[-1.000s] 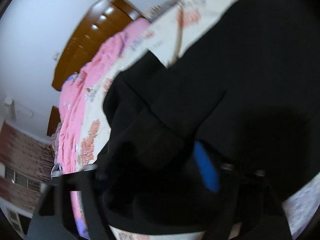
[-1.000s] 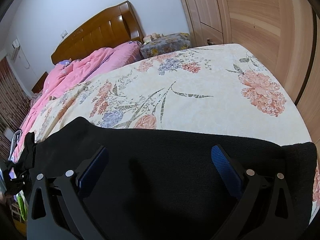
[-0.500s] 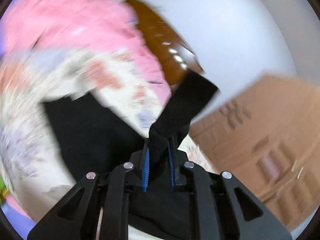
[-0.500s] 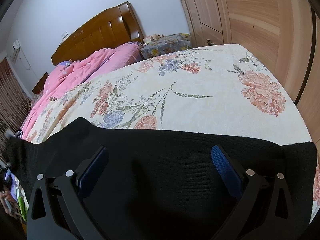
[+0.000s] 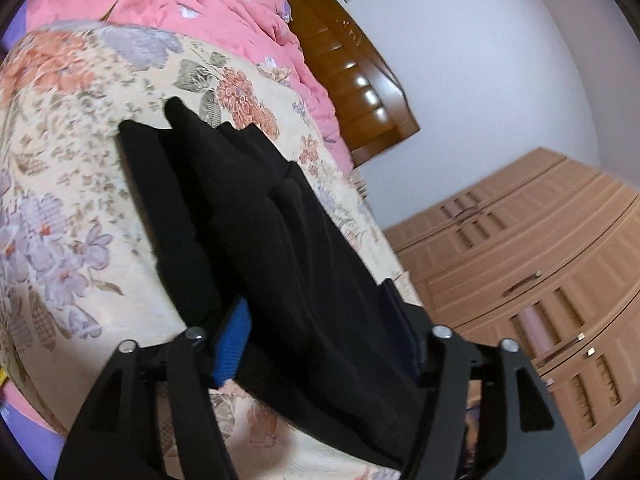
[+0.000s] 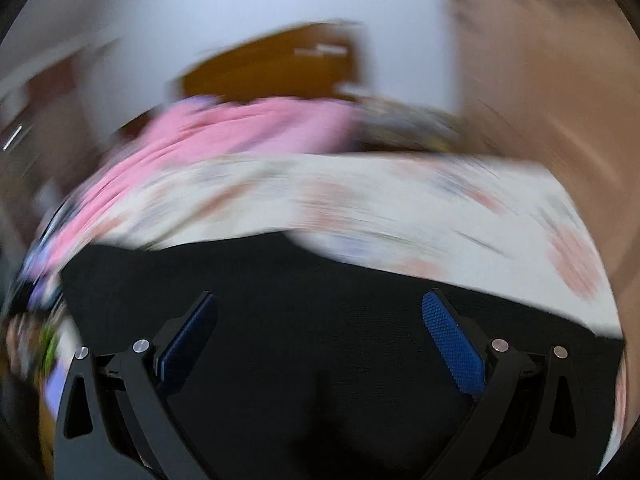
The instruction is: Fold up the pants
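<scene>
The black pants (image 5: 256,216) lie in long folds on the floral bedspread (image 5: 76,184). My left gripper (image 5: 316,320) is open, its blue pads either side of the near end of the pants, which lie between the fingers. In the blurred right wrist view the pants (image 6: 320,320) fill the lower part. My right gripper (image 6: 320,332) is open just above the fabric and holds nothing.
A pink quilt (image 5: 192,8) lies at the head of the bed by the brown wooden headboard (image 5: 360,80). A light wooden wardrobe (image 5: 540,260) stands along the right. The bedspread also shows in the right wrist view (image 6: 420,208).
My left gripper was shut on a raised piece of the pants half a second ago; it has opened and the fabric lies on the bed. My right gripper stays open and now moves fast.
</scene>
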Tool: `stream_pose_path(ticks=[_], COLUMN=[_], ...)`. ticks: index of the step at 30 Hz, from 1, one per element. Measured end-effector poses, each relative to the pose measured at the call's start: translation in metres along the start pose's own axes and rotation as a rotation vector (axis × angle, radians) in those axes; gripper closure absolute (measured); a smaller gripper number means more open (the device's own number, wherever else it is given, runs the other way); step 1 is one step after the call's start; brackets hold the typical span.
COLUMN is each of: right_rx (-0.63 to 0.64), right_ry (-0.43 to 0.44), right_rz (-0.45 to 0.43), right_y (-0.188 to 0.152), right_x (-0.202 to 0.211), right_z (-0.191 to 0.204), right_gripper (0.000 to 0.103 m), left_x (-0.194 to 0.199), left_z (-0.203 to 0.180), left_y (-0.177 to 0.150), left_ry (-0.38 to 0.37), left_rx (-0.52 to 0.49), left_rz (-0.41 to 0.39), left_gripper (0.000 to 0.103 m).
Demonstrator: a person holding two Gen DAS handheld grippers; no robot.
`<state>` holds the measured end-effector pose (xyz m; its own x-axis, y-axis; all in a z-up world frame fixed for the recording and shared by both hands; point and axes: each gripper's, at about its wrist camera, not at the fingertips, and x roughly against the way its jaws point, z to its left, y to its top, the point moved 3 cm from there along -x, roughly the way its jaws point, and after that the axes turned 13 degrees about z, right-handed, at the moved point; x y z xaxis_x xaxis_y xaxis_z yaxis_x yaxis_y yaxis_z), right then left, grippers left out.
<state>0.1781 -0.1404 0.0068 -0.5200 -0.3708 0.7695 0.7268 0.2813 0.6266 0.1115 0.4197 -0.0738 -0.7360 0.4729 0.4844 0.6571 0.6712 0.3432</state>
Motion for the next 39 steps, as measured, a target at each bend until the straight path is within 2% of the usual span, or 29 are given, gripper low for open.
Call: stream_pose_path(ticks=[2, 4, 5, 6, 7, 9, 12, 14, 18, 21, 27, 29, 30, 31, 32, 33, 34, 35, 36, 39], right_rx=[0.201, 0.381, 0.423, 0.468, 0.485, 0.508, 0.519, 0.540, 0.621, 0.629, 0.729, 0.732, 0.704, 0.683, 0.666, 0.660, 0.655, 0.646, 0.630, 0.599], right_ry=[0.067, 0.126, 0.148, 0.177, 0.191, 0.220, 0.219, 0.197, 0.100, 0.077, -0.080, -0.105, -0.094, -0.073, -0.055, -0.051, -0.050, -0.042, -0.032, 0.000], right_rz=[0.051, 0.107, 0.129, 0.163, 0.183, 0.221, 0.254, 0.232, 0.201, 0.171, 0.086, 0.072, 0.077, 0.075, 0.067, 0.053, 0.040, 0.025, 0.008, -0.011], right_y=[-0.001, -0.011, -0.014, -0.019, -0.021, -0.026, -0.036, -0.040, -0.043, -0.047, -0.067, -0.069, -0.067, -0.064, -0.062, -0.061, -0.060, -0.057, -0.054, -0.048], right_x=[-0.016, -0.040, -0.049, -0.063, -0.072, -0.092, -0.109, -0.108, -0.106, -0.102, -0.097, -0.096, -0.097, -0.096, -0.094, -0.091, -0.088, -0.084, -0.079, -0.065], right_z=[0.071, 0.140, 0.158, 0.181, 0.194, 0.213, 0.221, 0.223, 0.226, 0.232, 0.238, 0.237, 0.233, 0.230, 0.227, 0.225, 0.224, 0.223, 0.220, 0.215], right_gripper=[0.005, 0.010, 0.016, 0.031, 0.036, 0.036, 0.041, 0.041, 0.051, 0.053, 0.053, 0.078, 0.087, 0.088, 0.092, 0.094, 0.095, 0.095, 0.095, 0.096], left_x=[-0.006, -0.009, -0.015, -0.020, -0.020, -0.021, -0.025, -0.022, -0.027, -0.025, -0.015, -0.012, -0.009, -0.006, -0.004, 0.001, 0.004, 0.008, 0.012, 0.020], left_z=[-0.006, -0.014, -0.019, -0.024, -0.023, -0.018, -0.015, -0.012, -0.013, -0.011, -0.006, -0.004, -0.002, 0.001, 0.005, 0.011, 0.014, 0.015, 0.014, -0.009], left_y=[-0.004, -0.008, -0.010, -0.013, -0.016, -0.018, -0.022, -0.023, -0.026, -0.025, -0.021, -0.020, -0.019, -0.018, -0.017, -0.016, -0.015, -0.015, -0.015, -0.018], left_ry=[0.042, 0.080, 0.110, 0.160, 0.193, 0.241, 0.270, 0.282, 0.334, 0.314, 0.235, 0.225, 0.229, 0.241, 0.257, 0.270, 0.252, 0.211, 0.193, 0.249], left_rx=[-0.023, -0.051, -0.066, -0.088, -0.100, -0.114, -0.100, -0.100, -0.127, -0.121, -0.070, -0.046, -0.033, -0.019, -0.006, 0.017, 0.028, 0.029, 0.017, -0.074], left_rz=[0.001, -0.005, -0.004, 0.003, 0.009, 0.013, 0.000, -0.001, 0.013, 0.008, -0.005, -0.008, -0.012, -0.019, -0.023, -0.028, -0.033, -0.037, -0.044, -0.069], left_gripper=[0.025, 0.006, 0.002, 0.002, 0.002, 0.002, 0.002, 0.002, 0.004, 0.004, 0.006, 0.013, 0.025, 0.045, 0.057, 0.080, 0.092, 0.097, 0.097, 0.097])
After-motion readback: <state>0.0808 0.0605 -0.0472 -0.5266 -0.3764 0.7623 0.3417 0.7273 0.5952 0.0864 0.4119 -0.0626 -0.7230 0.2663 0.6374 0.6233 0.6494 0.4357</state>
